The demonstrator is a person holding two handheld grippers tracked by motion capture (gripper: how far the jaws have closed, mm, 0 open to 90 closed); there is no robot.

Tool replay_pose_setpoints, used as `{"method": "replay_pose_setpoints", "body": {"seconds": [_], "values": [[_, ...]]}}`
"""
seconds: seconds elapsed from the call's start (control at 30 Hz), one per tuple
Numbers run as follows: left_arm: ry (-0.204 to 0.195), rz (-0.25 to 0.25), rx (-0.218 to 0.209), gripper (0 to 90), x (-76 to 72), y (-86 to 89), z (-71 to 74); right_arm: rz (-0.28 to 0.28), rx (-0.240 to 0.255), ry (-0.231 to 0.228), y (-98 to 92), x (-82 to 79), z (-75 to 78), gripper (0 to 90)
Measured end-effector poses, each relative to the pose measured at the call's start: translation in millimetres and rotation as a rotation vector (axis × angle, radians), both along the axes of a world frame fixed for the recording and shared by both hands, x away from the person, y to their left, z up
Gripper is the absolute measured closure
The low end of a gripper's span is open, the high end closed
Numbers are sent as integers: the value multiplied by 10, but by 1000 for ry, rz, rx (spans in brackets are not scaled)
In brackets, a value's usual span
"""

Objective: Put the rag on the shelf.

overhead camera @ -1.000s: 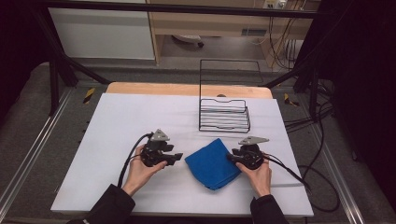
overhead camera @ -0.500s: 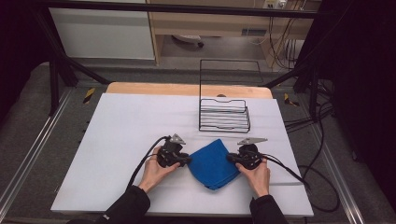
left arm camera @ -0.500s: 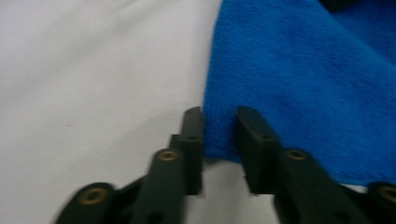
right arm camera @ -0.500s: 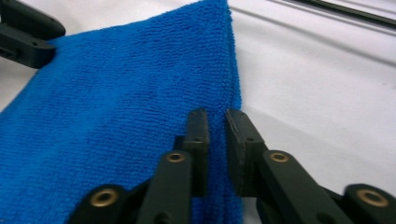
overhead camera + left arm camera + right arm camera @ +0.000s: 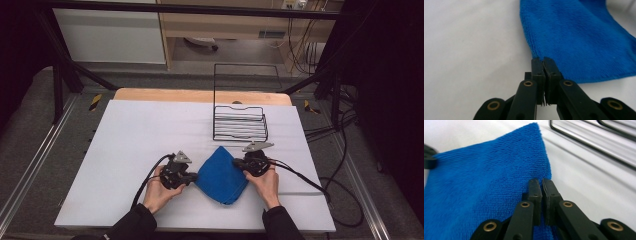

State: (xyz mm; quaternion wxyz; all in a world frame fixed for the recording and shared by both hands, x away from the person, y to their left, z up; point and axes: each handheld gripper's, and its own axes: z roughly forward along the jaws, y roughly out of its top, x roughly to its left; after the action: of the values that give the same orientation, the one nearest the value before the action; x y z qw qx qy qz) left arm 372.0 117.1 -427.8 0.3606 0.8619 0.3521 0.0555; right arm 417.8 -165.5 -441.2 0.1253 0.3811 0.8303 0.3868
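From the high view, the blue cloth lies on the white bench, toward its near edge and a little right of the middle. My left gripper sits at the cloth's left corner and my right gripper at its right edge, each held in one of my hands, cables trailing off behind. A black wire rack stands just beyond the cloth, toward the far edge of the bench.

In the left gripper view, my left gripper has its jaws pressed together right at the cloth's corner; they have just been closing, and the tips pinch the hem where it meets the bench.

In the right gripper view, my right gripper has also just been closing, and its jaws now stand pressed together over the cloth's edge, pinching the fabric beneath them. The wire rack's lower bars run across the upper right, on the bench beyond the cloth.
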Motion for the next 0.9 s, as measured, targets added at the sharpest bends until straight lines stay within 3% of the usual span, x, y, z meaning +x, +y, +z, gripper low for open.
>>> {"method": "replay_pose_setpoints", "body": {"seconds": [0.23, 0.43, 0.53, 0.67, 0.9], "values": [[13, 55, -48, 876, -291, 108, 51, 112, -24, -48, 285, 119, 8, 870], [2, 56, -38, 872, -393, 109, 11, 153, -15, -54, 504, 186, -60, 867], [0, 56, -12, 865, -394, 97, -54, 152, -14, -53, 530, 207, -97, 858], [5, 53, -17, 835, -380, 125, -74, 149, -12, -69, 509, 199, -63, 821], [-28, 53, -52, 641, -365, 251, -12, 73, 88, -98, 329, 95, 122, 584]]}}
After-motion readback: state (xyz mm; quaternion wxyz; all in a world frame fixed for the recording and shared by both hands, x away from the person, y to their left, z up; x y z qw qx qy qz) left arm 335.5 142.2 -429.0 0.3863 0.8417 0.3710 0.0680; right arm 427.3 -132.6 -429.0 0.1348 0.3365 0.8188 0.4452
